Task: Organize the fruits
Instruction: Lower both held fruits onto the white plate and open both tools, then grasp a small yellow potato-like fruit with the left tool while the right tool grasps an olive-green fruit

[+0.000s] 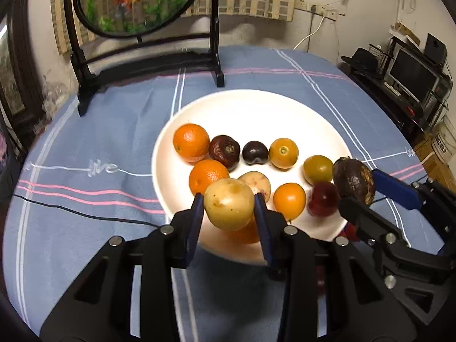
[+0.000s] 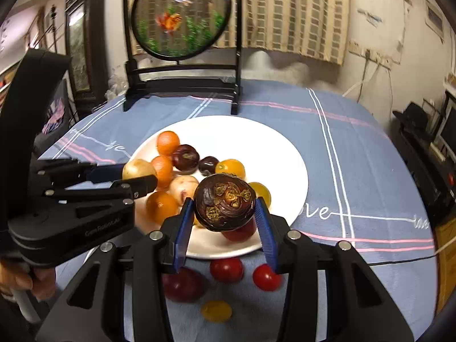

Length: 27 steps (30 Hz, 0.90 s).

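A white plate (image 1: 256, 108) on the blue tablecloth holds several fruits: oranges (image 1: 191, 142), dark brown ones (image 1: 224, 150), yellow ones (image 1: 284, 152) and a red one (image 1: 323, 199). My left gripper (image 1: 229, 208) is shut on a pale yellow round fruit (image 1: 229, 203) above the plate's near edge. My right gripper (image 2: 225, 213) is shut on a dark brown wrinkled fruit (image 2: 225, 203) above the plate's (image 2: 285, 154) near right side. It shows in the left wrist view (image 1: 353, 183) too. The left gripper's fruit (image 2: 136, 168) shows in the right wrist view.
Red tomatoes (image 2: 226, 269), a dark red fruit (image 2: 183, 283) and a small yellow one (image 2: 216, 310) lie on the cloth in front of the plate. A black-framed round screen (image 2: 182, 14) stands at the table's back. A thin black cable (image 1: 71, 212) crosses the cloth at the left.
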Available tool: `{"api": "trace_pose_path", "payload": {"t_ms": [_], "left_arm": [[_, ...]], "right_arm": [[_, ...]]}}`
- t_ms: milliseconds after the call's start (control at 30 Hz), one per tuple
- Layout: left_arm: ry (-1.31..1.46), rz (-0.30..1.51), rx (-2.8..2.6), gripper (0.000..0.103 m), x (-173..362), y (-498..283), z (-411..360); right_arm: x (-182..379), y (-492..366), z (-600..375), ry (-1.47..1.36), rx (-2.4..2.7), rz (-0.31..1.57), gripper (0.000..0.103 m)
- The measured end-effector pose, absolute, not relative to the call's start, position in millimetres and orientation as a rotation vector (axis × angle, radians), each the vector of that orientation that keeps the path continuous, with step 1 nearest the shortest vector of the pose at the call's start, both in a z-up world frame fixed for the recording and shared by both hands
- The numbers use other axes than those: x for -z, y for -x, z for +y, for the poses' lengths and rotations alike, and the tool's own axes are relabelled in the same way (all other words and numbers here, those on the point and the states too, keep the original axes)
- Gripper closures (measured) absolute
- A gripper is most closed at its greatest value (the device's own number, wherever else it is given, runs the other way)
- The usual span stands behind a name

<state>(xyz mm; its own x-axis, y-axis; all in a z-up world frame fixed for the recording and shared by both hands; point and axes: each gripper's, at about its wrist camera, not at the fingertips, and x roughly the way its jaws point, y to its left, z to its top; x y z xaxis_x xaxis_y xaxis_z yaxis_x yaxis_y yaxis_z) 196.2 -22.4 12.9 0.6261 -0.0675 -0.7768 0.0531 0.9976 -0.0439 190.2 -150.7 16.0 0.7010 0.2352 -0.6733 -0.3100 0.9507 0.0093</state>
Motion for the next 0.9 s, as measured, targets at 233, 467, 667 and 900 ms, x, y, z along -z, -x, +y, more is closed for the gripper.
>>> {"api": "trace_pose_path", "payload": {"t_ms": [233,467,667,900], "left_arm": [[0.046,0.887,0.066,0.061,-3.4,-208.7,-17.9],[0.066,0.868,0.049,0.040,-6.9,-202.2,-12.8],[0.048,0.808,0.037,0.028,-16.9,-184.5,-15.1],[0.026,0.811,0.054,0.023,-11.3,-166.0,-17.3]], "right_arm": [[4.2,-206.5,-153.0,0.058,-0.287,0.723,0.049],[-2.2,-195.5,-161.7,0.023,-0.291,0.709,0.041],[-2.9,-185.6,-166.6,0.014,-0.290,0.719,0.039],[-1.0,-174.0,-173.0,0.025,-0.287,0.723,0.038]]}}
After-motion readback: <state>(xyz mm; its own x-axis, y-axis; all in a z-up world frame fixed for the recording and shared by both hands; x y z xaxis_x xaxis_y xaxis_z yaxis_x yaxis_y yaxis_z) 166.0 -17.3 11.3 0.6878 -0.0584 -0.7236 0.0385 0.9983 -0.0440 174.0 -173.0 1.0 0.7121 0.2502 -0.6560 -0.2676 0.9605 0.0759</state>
